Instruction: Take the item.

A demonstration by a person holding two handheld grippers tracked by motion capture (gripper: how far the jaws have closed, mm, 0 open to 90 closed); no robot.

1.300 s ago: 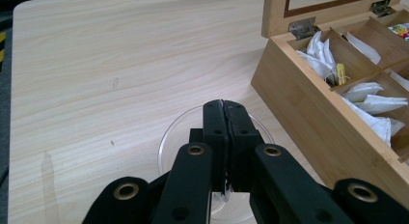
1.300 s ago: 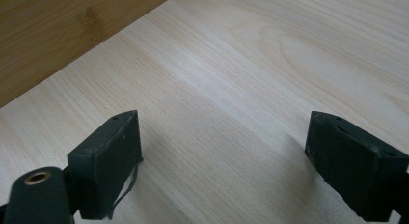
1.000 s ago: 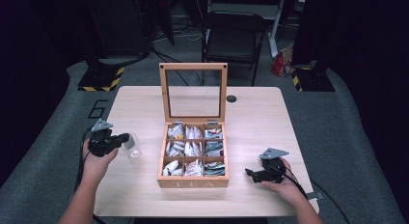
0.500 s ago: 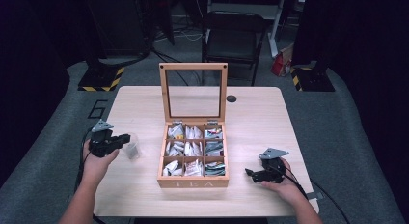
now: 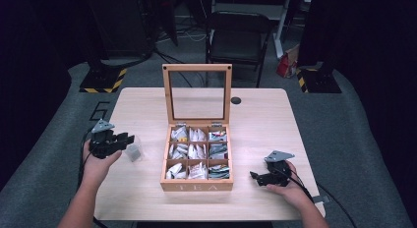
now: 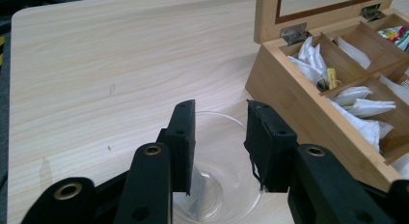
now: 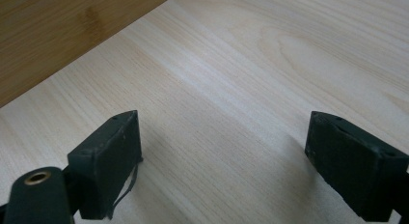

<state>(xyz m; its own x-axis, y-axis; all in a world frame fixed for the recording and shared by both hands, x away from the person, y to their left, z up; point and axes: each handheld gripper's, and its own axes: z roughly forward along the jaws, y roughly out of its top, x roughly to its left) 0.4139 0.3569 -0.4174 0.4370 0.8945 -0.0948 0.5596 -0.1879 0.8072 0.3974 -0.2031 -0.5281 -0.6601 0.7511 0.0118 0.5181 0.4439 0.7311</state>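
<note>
Left gripper view: my left fingers (image 6: pixel 195 147) just opening, spread over glass cup (image 6: pixel 217 185) at lower centre, teabag (image 6: pixel 198 197) inside. Cup: stiff, slick, fragile — grip rim. Teabag: light, soft. Right fingers (image 7: pixel 366 166) spread, idle.

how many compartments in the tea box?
9, a three-by-three grid inside the tea box: three along the hinged back, three across the middle, three along the front wall. All hold tea bags; none looks hidden from the high view.

Open tea box (image 5: pixel 196 181) mid-table; bare table (image 5: pixel 265 125) either side.
</note>
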